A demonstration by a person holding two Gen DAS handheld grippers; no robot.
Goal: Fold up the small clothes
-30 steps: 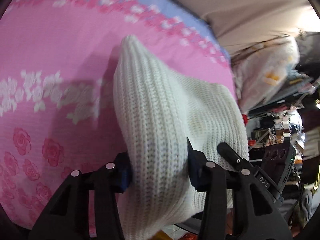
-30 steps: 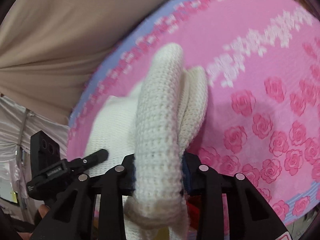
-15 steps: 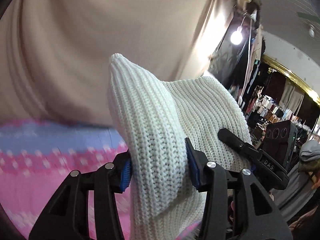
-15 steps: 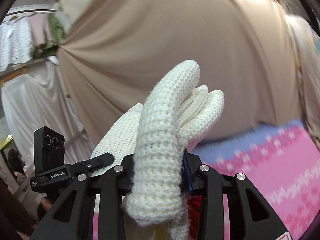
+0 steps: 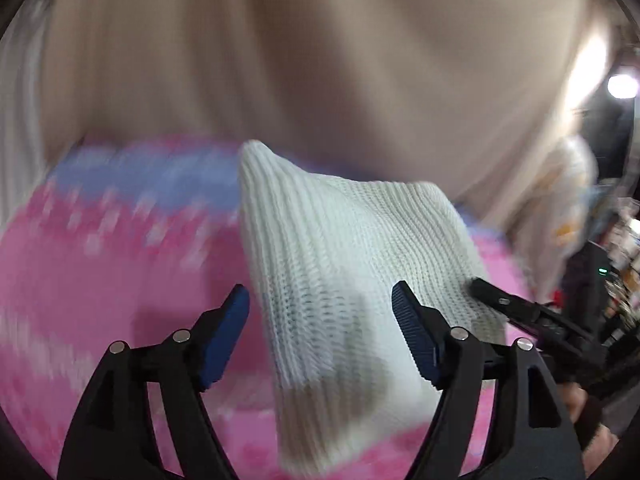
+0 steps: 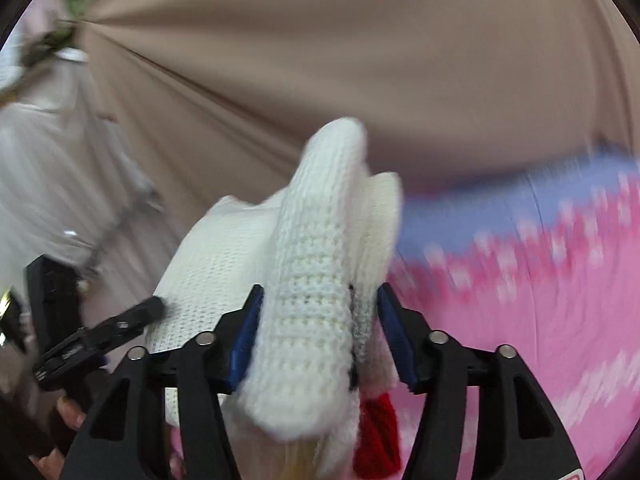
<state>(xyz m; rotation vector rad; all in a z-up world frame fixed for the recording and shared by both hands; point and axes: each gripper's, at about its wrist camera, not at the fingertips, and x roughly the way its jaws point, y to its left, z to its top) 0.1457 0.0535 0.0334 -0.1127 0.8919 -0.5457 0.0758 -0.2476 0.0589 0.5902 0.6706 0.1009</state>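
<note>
A small white knitted garment [image 5: 340, 264] hangs over the pink flowered cloth [image 5: 100, 280]. In the left wrist view my left gripper [image 5: 320, 320] is open, its blue pads [image 5: 416, 340] standing apart on either side of the knit without pinching it. In the right wrist view my right gripper [image 6: 320, 332] has its blue pads [image 6: 244, 336] a little apart around a thick fold of the same garment [image 6: 316, 280]; a red knitted part [image 6: 378, 432] shows below it. The right gripper's body [image 5: 532, 316] shows at the garment's right edge, and the left gripper's body [image 6: 92, 336] shows at its left.
A beige curtain [image 5: 300, 52] hangs behind the cloth, whose far edge is a pale blue band [image 6: 520, 200]. White fabric [image 6: 48, 168] hangs at the left in the right wrist view. A bright lamp [image 5: 622, 86] and cluttered goods lie at the far right.
Both grippers tilted up off the cloth, then back down toward it. The left jaws have opened off the garment. The right jaws have widened around the fold.
</note>
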